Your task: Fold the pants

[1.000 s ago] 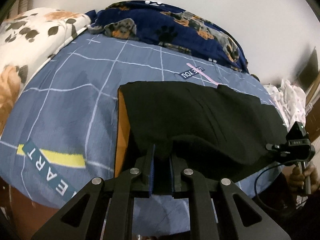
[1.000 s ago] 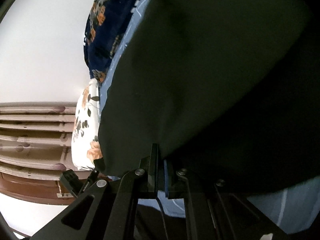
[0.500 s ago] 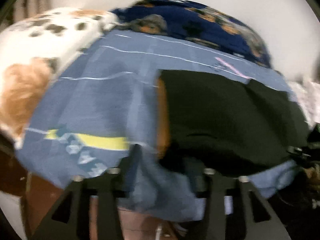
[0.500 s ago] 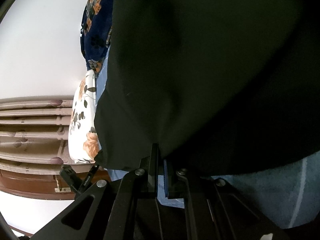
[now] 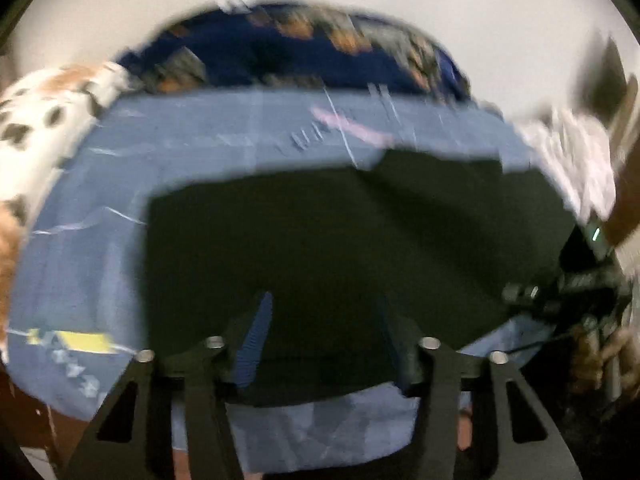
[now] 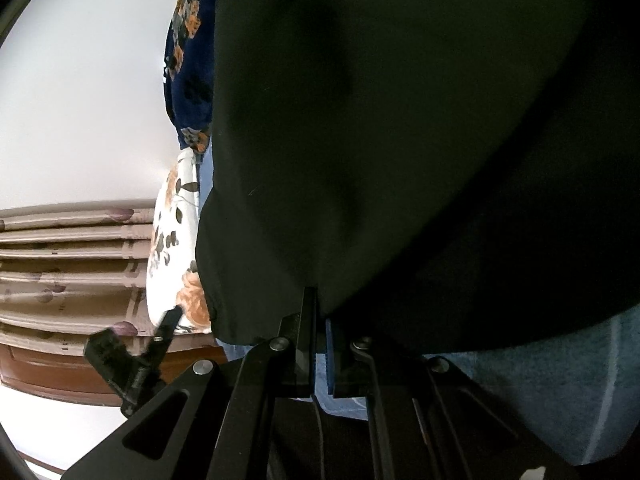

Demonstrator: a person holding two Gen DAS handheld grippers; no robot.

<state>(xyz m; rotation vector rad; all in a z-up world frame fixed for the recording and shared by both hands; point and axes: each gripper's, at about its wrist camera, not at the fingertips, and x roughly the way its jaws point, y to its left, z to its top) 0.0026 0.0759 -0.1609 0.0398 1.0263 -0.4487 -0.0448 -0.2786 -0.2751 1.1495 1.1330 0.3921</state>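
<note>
Left wrist view, blurred, puts our left gripper (image 5: 320, 344) nearest, its blue pads (image 5: 254, 344) apart and closing with the near hem of the black pants (image 5: 340, 240) between them but not yet pinched, as far as the smear lets us tell. Beyond, the pants lie folded along the near edge of the blue bed sheet (image 5: 200, 144), a second layer stepping out toward the far right corner, and past that sits the navy dog-print blanket (image 5: 280, 52) against the wall. At the right edge we see the right gripper (image 5: 560, 292) at the cloth's right end. The right wrist view shows what this one cannot: our right gripper (image 6: 320, 344) is clamped tight on the pants (image 6: 400, 140) hem, cloth lifted and draping over it, with the floral pillow (image 6: 172, 240) and curtain (image 6: 68, 248) behind. We judge a further fold is being set up; next the left needs a firm pinch on the hem, level with the right
</note>
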